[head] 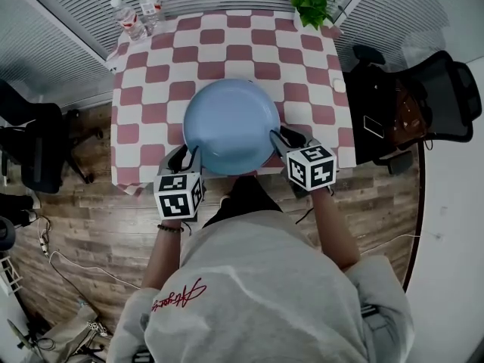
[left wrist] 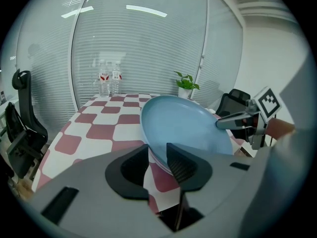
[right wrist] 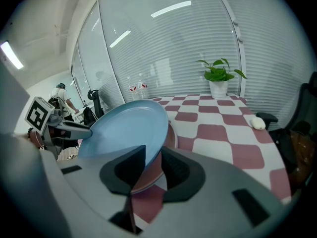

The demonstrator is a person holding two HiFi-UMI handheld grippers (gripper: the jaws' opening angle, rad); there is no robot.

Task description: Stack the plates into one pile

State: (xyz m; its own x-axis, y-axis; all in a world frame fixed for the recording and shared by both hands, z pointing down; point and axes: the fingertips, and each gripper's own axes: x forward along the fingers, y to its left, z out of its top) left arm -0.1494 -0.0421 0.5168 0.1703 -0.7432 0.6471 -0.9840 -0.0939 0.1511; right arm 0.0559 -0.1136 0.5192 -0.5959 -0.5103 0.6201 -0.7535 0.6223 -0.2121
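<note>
Where the blue plate [head: 231,127] is: over the near half of the bench [head: 227,44], close to its front edge, held between our two tongs. It looks tipped in both gripper views.
Left tongs [left wrist: 158,155]: we have them pinching the blue plate's near-left rim, which runs in between the two pads.
Right tongs [right wrist: 153,157]: we have them closed on the near-right rim, across the plate from the left tongs.
Red-brown plate [right wrist: 168,133]: just under the blue plate, with its edge showing beside the right tongs. We cannot tell whether the two plates touch.
Bench cover: a red-and-white checked cloth that hangs over the front edge.
Water bottles [head: 130,20]: two, upright, at the far left corner of the bench, well apart from the plates.
Potted plant [head: 314,2]: green leaves in a white pot at the far right corner.
Small white object [right wrist: 257,123]: near the right edge of the bench. We cannot tell what it is.
Office chairs: one black chair [head: 446,97] to the right of the bench, another [head: 38,142] to the left.
Floor [head: 98,233]: wood-look boards, with cables at the lower left.
Walls: slatted blinds behind glass on the far side.
</note>
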